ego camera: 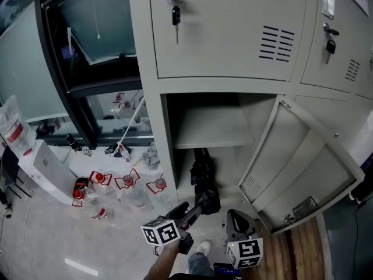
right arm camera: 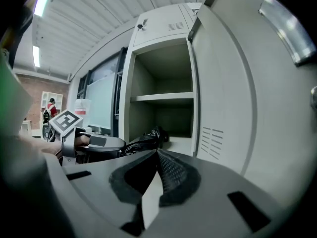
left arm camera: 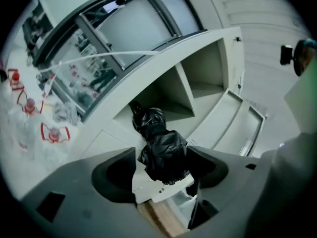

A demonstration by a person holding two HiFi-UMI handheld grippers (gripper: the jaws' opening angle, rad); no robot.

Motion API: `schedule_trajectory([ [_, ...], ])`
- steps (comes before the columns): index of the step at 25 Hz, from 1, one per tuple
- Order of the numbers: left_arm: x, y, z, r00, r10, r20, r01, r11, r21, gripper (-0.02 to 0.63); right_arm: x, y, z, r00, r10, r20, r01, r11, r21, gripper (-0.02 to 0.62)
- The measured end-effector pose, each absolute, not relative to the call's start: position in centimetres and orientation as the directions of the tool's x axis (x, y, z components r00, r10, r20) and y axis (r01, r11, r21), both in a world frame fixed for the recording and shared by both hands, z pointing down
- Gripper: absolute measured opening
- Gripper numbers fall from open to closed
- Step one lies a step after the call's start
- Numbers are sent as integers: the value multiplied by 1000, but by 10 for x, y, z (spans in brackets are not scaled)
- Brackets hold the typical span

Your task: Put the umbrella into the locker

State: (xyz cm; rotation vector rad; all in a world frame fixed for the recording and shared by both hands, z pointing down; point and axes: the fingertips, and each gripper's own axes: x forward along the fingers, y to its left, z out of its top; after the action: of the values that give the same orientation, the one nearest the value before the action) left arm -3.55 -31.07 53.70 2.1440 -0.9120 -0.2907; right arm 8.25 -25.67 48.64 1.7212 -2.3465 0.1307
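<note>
The black folded umbrella (ego camera: 204,177) lies slanted, its far end inside the open lower locker compartment (ego camera: 213,127), on the compartment's bottom under the shelf. My left gripper (ego camera: 195,207) is shut on the umbrella's near end, just outside the opening. In the left gripper view the crumpled black fabric (left arm camera: 161,150) fills the gap between the jaws of the left gripper (left arm camera: 161,158). My right gripper (ego camera: 233,221) hovers beside it to the right, near the swung-out door (ego camera: 297,168). Nothing is between the jaws of the right gripper (right arm camera: 156,157), which are shut. That view also shows the umbrella (right arm camera: 148,137) and the left gripper (right arm camera: 99,142).
Several plastic bottles with red labels (ego camera: 125,188) lie on the floor left of the locker, next to a white box (ego camera: 46,168). Keys hang in the upper locker door (ego camera: 175,10). Wooden flooring (ego camera: 291,255) lies under the open door. A person's shoe (ego camera: 203,248) is below the grippers.
</note>
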Motion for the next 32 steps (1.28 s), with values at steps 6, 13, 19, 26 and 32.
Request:
schedule_trajectory([
  [6, -49, -290, 514, 664, -746, 48, -604, -498, 623, 34, 79, -240, 482, -285, -933, 221, -948, 309, 79, 0],
  [13, -45, -274, 501, 680, -731, 53, -644, -562, 519, 16, 74, -227, 481, -298, -930, 215, -945, 320, 73, 0],
  [19, -40, -268, 500, 713, -698, 61, -622, -591, 513, 17, 73, -221, 482, -300, -930, 212, -945, 319, 64, 0],
  [26, -35, -263, 497, 722, -687, 87, -647, -625, 437, 17, 72, -217, 483, -295, -930, 219, -947, 316, 67, 0],
  [32, -40, -260, 496, 730, -681, 59, -599, -595, 536, 17, 69, -214, 475, -313, -928, 202, -940, 333, 73, 0],
])
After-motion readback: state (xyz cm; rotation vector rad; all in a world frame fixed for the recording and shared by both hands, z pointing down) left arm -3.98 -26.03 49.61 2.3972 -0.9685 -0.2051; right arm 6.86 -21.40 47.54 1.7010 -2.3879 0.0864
